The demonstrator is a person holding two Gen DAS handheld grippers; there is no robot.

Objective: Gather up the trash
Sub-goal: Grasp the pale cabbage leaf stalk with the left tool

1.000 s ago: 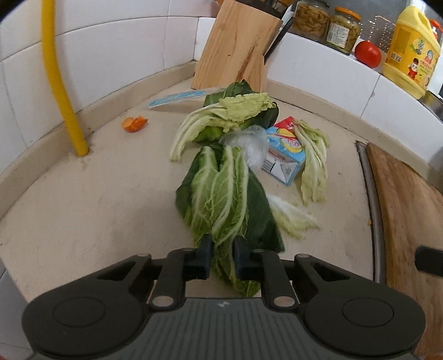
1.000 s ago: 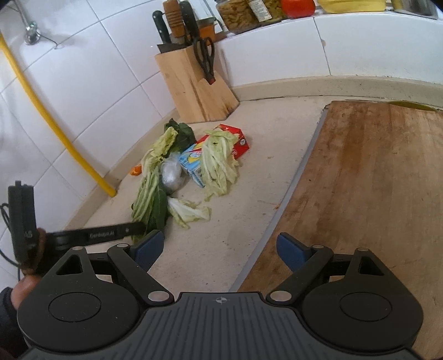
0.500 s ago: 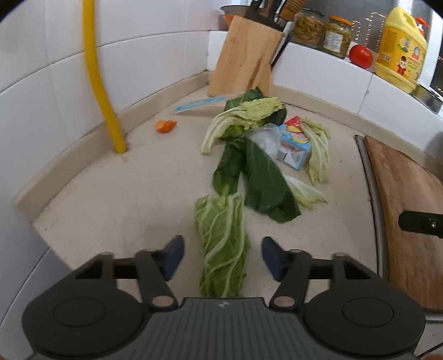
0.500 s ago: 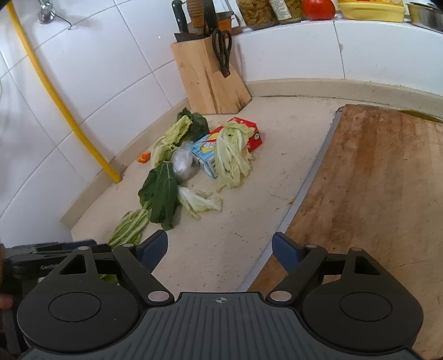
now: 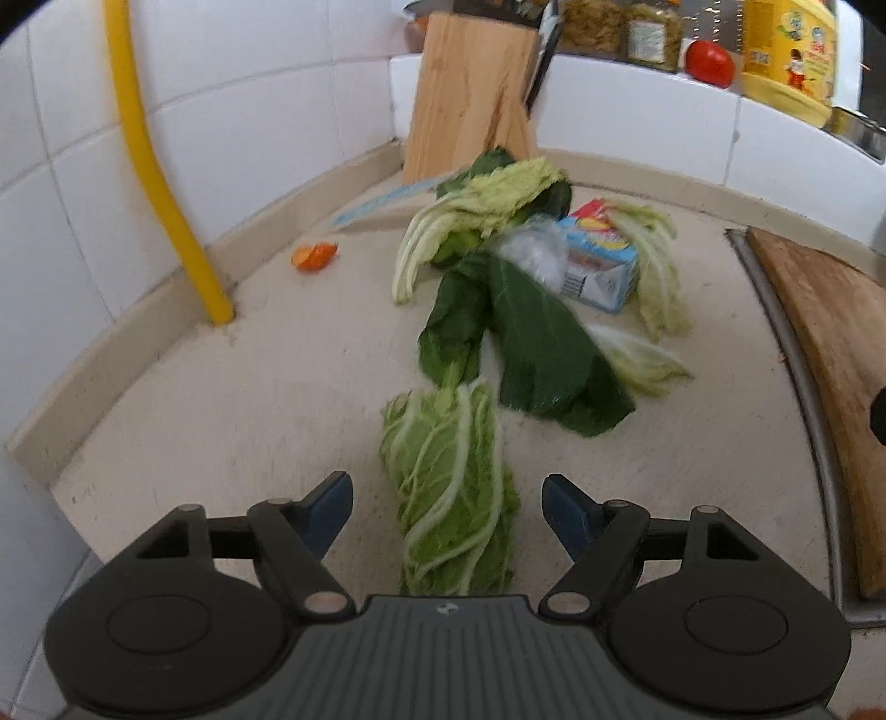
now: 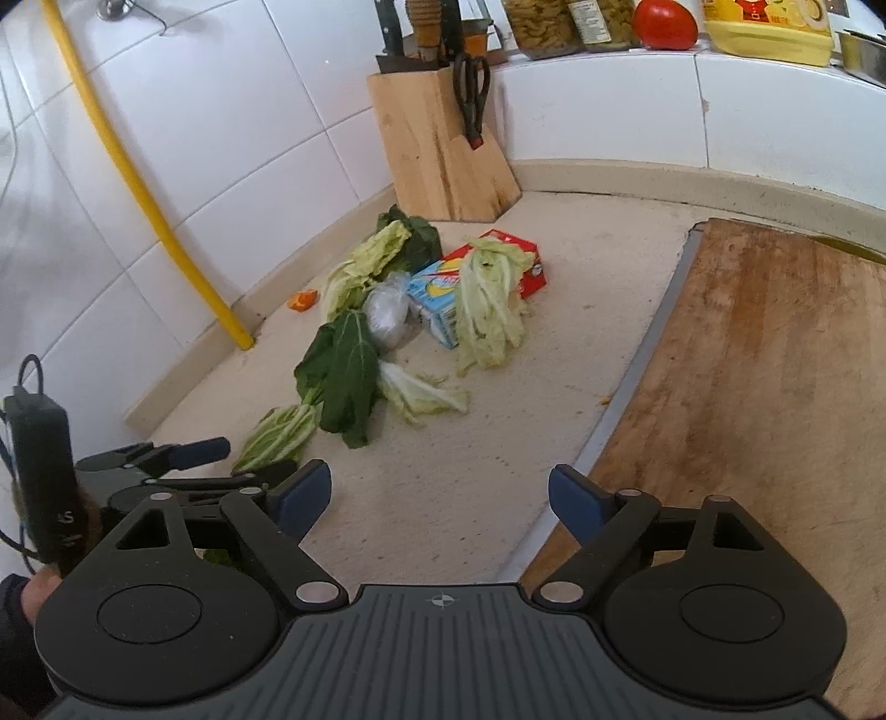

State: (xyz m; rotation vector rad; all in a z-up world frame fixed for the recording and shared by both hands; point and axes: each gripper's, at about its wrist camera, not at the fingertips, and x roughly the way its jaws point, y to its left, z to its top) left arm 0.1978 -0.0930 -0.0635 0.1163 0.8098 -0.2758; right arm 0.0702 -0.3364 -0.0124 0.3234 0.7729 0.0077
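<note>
A pale green cabbage leaf (image 5: 448, 471) lies flat on the beige counter between the fingers of my left gripper (image 5: 446, 493). Its jaws are opening and the pads stand clear of the leaf on both sides. Further back lie a dark green leaf (image 5: 548, 343), a clear plastic wad (image 5: 537, 249), a blue carton (image 5: 601, 271), more pale leaves (image 5: 487, 205) and an orange peel (image 5: 314, 256). In the right wrist view the same heap (image 6: 437, 302) sits ahead and to the left, with a red box (image 6: 520, 260) under a leaf. My right gripper (image 6: 438, 479) is open and holds nothing over bare counter.
A wooden knife block (image 5: 470, 94) stands in the back corner. A yellow pipe (image 5: 160, 183) runs down the tiled wall at the left. A wooden cutting board (image 6: 747, 387) covers the right side. Jars, a tomato (image 6: 664, 22) and a yellow bottle sit on the back ledge.
My left gripper was shut on the cabbage leaf, then opened and drew back. The leaf now lies on the counter, apart from the dark green leaf. The right gripper shifted slightly.
</note>
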